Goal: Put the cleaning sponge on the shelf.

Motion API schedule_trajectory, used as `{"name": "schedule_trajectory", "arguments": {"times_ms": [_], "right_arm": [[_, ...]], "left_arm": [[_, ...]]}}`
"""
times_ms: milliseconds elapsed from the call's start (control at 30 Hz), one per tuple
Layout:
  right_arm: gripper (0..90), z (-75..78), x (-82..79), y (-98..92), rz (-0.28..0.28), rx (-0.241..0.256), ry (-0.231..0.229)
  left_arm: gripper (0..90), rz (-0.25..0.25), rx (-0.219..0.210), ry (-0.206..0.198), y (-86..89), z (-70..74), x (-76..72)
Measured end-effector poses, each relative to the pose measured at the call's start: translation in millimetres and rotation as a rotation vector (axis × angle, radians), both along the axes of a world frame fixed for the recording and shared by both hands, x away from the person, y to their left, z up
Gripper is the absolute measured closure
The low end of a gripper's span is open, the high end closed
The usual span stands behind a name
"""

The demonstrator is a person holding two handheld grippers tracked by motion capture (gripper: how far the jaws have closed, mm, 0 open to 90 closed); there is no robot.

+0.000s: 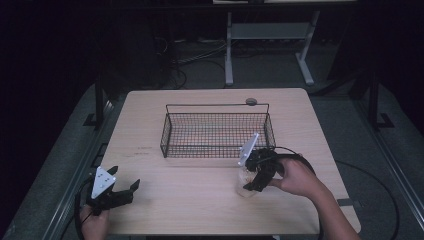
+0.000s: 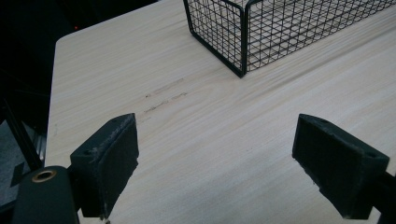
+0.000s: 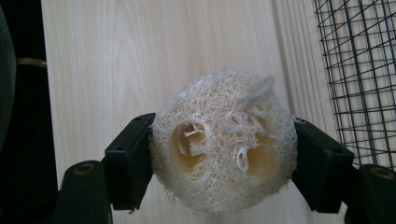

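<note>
While our right gripper pinches the loofah and the left gapes idle, we might snag the basket rim at eleven o'clock.

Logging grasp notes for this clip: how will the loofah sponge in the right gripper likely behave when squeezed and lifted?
The loofah sponge looks like open fibrous mesh with hollow channels, so probably light and springy. Its rough fibres should resist slipping between the right gripper pads. Its rounded shape might roll if dropped.

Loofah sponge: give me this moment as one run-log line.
right gripper: shut on loofah sponge, near wire basket | left gripper: open, empty, over table | basket: empty
</note>
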State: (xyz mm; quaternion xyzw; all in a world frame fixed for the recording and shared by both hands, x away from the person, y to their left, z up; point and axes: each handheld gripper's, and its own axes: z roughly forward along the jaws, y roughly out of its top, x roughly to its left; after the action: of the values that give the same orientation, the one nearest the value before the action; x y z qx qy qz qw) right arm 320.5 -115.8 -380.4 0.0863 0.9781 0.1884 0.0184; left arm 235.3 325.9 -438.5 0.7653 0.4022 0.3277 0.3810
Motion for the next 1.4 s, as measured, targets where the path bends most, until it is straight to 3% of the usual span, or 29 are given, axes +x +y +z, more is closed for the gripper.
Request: {"name": "schedule_trajectory", "arguments": {"times_ms": [767, 1400], "right_arm": [[28.7, 35.5, 6.9, 4.1, 0.017, 0.014, -0.033], [28.7, 53.2, 15.3, 10.4, 0.023, 0.015, -0.043]], "left_arm": [[13.7, -0.001, -0.005, -0.002, 0.3, 0.0, 0.5], [13.7, 0.005, -0.009, -0.009, 1.3, 0.3, 0.2]]}}
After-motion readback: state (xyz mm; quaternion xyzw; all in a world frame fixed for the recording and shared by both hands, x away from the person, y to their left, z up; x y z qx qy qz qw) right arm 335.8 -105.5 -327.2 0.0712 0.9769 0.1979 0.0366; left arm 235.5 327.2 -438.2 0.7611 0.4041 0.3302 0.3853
